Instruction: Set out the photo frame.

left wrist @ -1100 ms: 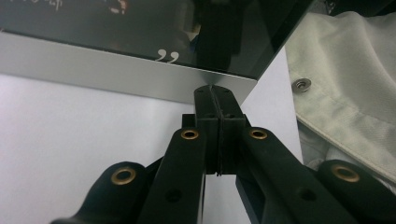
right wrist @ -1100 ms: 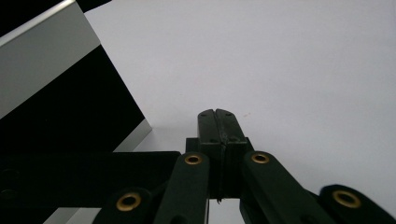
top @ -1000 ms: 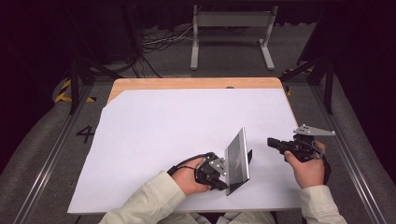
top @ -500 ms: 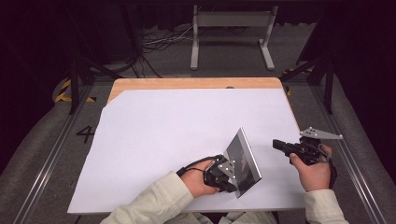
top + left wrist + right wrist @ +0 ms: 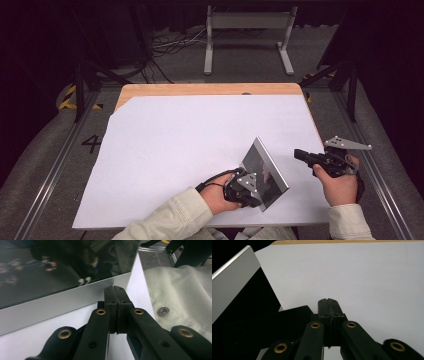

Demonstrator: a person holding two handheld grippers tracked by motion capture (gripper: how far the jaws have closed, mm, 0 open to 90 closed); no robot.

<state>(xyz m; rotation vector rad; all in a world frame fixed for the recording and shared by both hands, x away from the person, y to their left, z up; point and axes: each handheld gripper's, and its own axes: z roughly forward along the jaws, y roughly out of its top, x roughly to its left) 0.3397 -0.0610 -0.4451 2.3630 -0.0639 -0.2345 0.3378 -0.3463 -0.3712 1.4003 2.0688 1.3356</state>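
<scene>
Tilting the framed panel (image 5: 264,172) up on its edge near the front of the white surface (image 5: 175,145), your left gripper (image 5: 248,192) touches it with clenched, empty jaws. Your right gripper (image 5: 305,156), also clenched, waits beside; next, open it to grasp the rim.

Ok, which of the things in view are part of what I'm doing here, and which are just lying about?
In hand: silver-rimmed frame, standing tilted; left gripper, shut, at its rim; right gripper, shut, nearby.
Just about: white sheet; wooden tabletop; metal stand and cables on the floor beyond.
</scene>
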